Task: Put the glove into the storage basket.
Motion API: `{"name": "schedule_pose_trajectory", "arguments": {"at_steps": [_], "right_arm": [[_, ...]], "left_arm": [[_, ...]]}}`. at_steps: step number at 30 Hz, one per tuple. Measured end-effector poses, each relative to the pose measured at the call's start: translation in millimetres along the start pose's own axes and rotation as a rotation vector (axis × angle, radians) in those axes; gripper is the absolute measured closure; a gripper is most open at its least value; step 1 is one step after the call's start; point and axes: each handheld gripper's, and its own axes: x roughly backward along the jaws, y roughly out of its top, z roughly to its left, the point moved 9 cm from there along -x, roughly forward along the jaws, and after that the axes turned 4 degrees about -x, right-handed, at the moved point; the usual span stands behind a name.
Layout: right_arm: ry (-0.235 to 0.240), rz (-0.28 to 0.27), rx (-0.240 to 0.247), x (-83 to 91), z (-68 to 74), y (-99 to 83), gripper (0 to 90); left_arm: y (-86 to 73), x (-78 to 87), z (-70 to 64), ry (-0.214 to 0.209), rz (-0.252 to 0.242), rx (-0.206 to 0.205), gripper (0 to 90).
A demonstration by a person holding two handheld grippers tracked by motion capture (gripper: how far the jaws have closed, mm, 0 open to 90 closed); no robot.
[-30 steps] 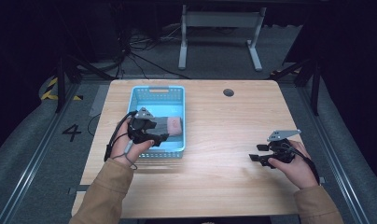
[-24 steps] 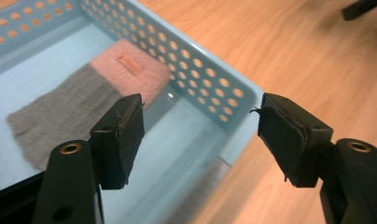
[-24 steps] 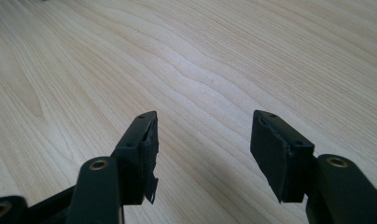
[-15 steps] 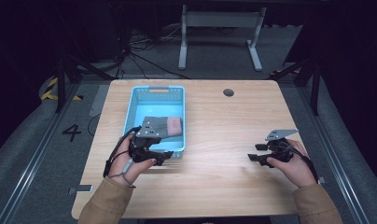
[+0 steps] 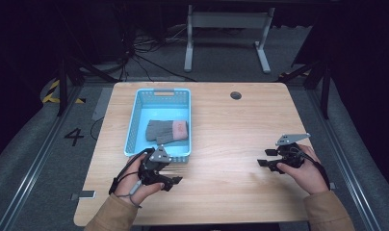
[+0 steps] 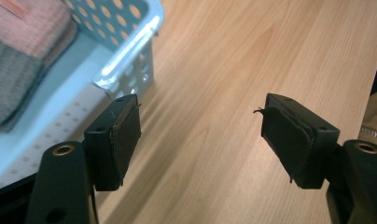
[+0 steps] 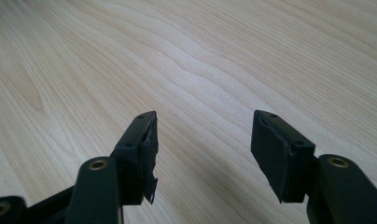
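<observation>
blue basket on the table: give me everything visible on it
The blue basket is a light blue rectangular plastic tray with perforated walls and a handle slot in its far end. It sits flat on the wooden table, left of centre, long side running away from the person. Inside lies a folded knit cloth, grey with a pink end, resting on the floor. The left gripper, jaws apart and empty, is just off its near right corner, not touching.

Light falls from overhead onto the pale wooden tabletop (image 5: 221, 125), bright and even, while the floor and the room behind it sink into near black. Shadows are soft and short, hugging the light blue perforated plastic basket (image 5: 135, 126). The high view is slightly soft and grainy. In the left gripper view the basket's near corner (image 6: 130, 70) glares white, and the nearest black parts blur.
</observation>
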Motion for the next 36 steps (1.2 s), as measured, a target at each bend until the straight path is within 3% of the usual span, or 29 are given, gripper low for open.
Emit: {"name": "schedule_pose_trajectory", "arguments": {"at_steps": [1,4,9,16,22,29,32,36], "right_arm": [[-0.004,0.004,-0.005,0.2,-0.7,-1.0,42.1],[-0.005,0.005,-0.007,0.3,-1.8,-2.3,42.1],[-0.006,0.013,-0.01,-1.2,-2.6,-4.9,42.1],[0.001,0.029,-0.011,-8.4,-2.1,-7.3,42.1],[0.008,0.045,-0.012,-13.3,-1.9,-11.1,42.1],[0.01,0.052,-0.021,-14.8,-2.7,-14.1,42.0],[0.011,0.051,-0.02,-14.8,-2.3,-14.4,42.0],[0.009,0.051,-0.018,-14.5,-2.2,-14.7,41.9]], "left_arm": [[-5.6,-4.8,-1.7,0.006,0.027,-0.009,29.1],[-9.7,-9.5,-2.2,0.007,0.038,-0.009,29.1],[-16.4,-18.5,-2.3,0.013,0.03,0.013,30.3],[-22.0,-32.0,-8.1,-0.003,0.018,-0.01,32.5],[-28.4,-44.7,-5.4,0.005,0.03,0.012,32.5],[-32.0,-49.8,-1.7,-0.003,0.036,0.031,32.3],[-30.2,-47.7,-1.9,-0.03,0.018,0.056,32.0],[-30.5,-48.6,0.4,-0.017,0.015,0.059,31.4]]}}
